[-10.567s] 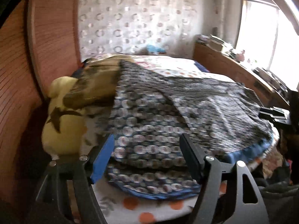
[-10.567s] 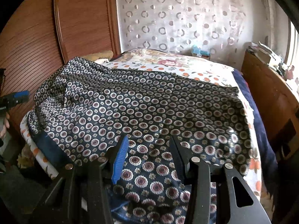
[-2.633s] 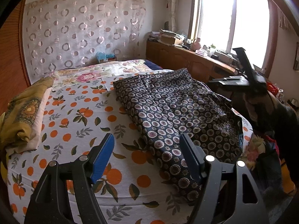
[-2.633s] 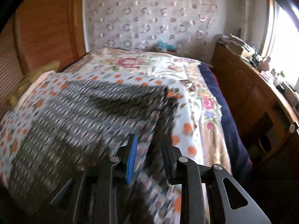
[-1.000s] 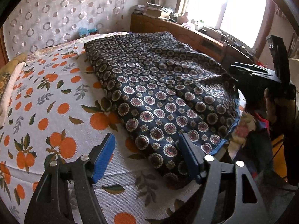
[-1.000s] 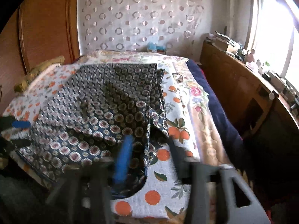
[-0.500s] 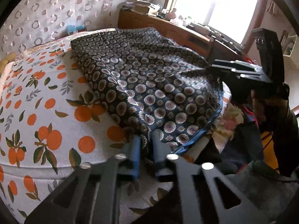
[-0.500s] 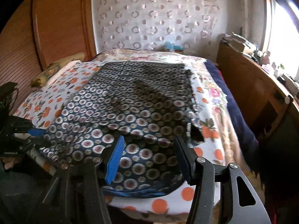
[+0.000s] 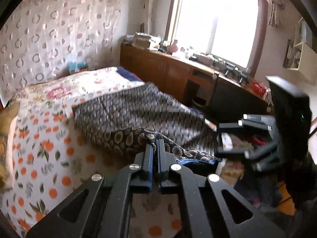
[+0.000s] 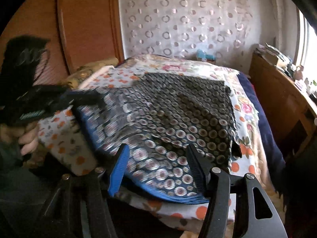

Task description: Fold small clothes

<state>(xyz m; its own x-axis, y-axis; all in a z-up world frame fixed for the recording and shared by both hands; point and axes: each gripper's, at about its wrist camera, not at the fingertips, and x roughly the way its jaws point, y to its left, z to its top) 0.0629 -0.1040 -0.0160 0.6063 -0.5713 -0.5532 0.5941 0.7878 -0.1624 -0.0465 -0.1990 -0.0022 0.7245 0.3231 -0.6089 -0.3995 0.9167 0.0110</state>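
My left gripper [image 9: 155, 145] is clamped on the cloth's [image 9: 138, 117] near corner, my right gripper [image 10: 158, 164] is opening, empty, above the near hem; thin pinch may slip.

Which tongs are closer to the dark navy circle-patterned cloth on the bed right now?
Left. The left tongs are shut on the dark navy circle-patterned cloth at its corner; the right tongs are opening, astride its blue-trimmed near edge, unclamped.
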